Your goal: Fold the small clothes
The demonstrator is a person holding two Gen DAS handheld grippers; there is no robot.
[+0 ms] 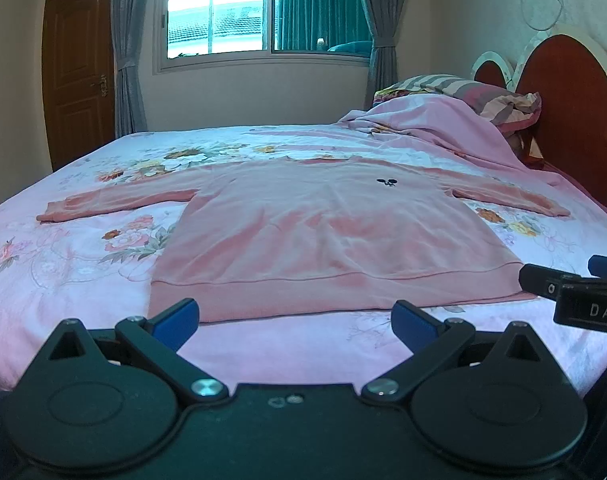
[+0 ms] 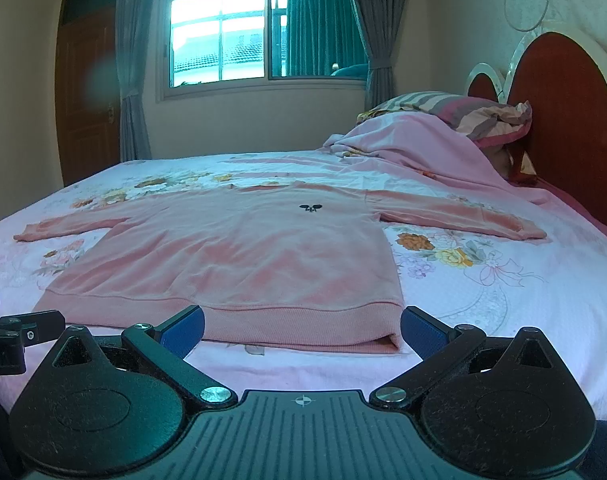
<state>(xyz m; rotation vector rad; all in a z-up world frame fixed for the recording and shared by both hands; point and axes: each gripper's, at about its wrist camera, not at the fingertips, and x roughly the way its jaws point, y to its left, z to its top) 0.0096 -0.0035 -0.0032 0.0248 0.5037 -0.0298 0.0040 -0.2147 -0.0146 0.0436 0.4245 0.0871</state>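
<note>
A soft pink sweatshirt with ribbed hem is spread flat on the floral bedsheet. The left gripper and right gripper are held wide apart, empty.

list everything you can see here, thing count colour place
sweater: 1, pink, flat on the bed, sleeves spread, hem nearest
bedsheet: 1, pink floral, covers the bed
blanket: 1, pink, heaped at the headboard
pillow: 1, striped, on the blanket
headboard: 1, red, white trim, right
window: 1, far wall
curtains: 2, grey, beside the window
door: 1, brown, left
left gripper: 1, black, blue pads, open, before the hem
right gripper: 1, same, open, at the hem
</note>
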